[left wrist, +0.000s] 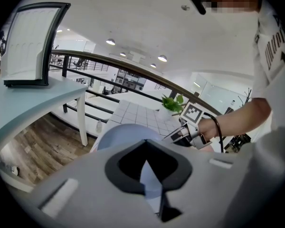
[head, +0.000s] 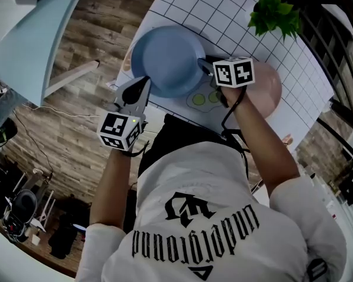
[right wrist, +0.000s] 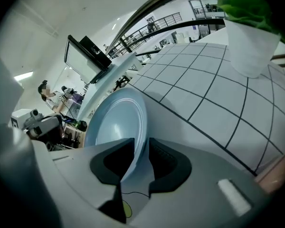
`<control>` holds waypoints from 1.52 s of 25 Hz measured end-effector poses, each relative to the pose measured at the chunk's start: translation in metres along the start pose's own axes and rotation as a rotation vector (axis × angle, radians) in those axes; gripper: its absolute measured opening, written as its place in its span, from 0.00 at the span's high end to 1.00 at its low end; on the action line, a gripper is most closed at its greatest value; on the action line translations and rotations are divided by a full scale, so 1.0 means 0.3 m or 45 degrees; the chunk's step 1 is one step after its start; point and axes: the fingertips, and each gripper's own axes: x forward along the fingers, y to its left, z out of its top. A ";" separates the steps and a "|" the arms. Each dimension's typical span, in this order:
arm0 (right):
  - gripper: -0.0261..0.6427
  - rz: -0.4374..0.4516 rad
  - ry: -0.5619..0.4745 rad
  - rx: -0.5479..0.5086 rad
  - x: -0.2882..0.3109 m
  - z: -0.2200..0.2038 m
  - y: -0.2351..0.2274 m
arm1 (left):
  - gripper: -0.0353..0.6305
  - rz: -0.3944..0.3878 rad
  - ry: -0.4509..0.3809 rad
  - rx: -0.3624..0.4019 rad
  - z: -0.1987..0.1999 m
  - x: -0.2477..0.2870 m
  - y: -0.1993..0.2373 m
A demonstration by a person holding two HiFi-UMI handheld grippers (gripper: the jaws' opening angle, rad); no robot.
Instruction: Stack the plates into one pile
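A blue plate (head: 165, 60) hangs over the near edge of the white gridded table (head: 223, 10). My left gripper (head: 142, 82) is shut on its near-left rim. My right gripper (head: 205, 63) is shut on its right rim. In the left gripper view the blue plate's (left wrist: 123, 137) edge runs down between the jaws of the left gripper (left wrist: 149, 175). In the right gripper view the blue plate (right wrist: 116, 122) stands tilted on edge, its rim caught in the right gripper (right wrist: 135, 160). A pink plate (head: 269, 87) lies under my right hand. Below the blue plate lies a white plate with green spots (head: 203, 98).
A potted green plant (head: 275, 12) stands at the table's far right. A pale blue table (head: 35, 40) stands to the left across the wooden floor (head: 76, 116). Cables and gear lie on the floor at lower left (head: 23, 204). A railing runs behind the table.
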 end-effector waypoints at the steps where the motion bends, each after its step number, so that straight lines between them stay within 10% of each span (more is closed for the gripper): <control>1: 0.82 0.007 0.008 0.009 0.008 -0.004 0.002 | 0.87 -0.002 0.004 -0.002 -0.006 0.001 -0.001; 12: 0.92 0.035 -0.023 0.167 0.032 0.007 -0.013 | 0.87 0.048 -0.069 -0.052 0.005 -0.030 0.034; 38: 0.93 0.032 -0.160 -0.009 -0.117 0.022 0.248 | 0.87 0.145 -0.158 -0.037 -0.050 -0.367 0.015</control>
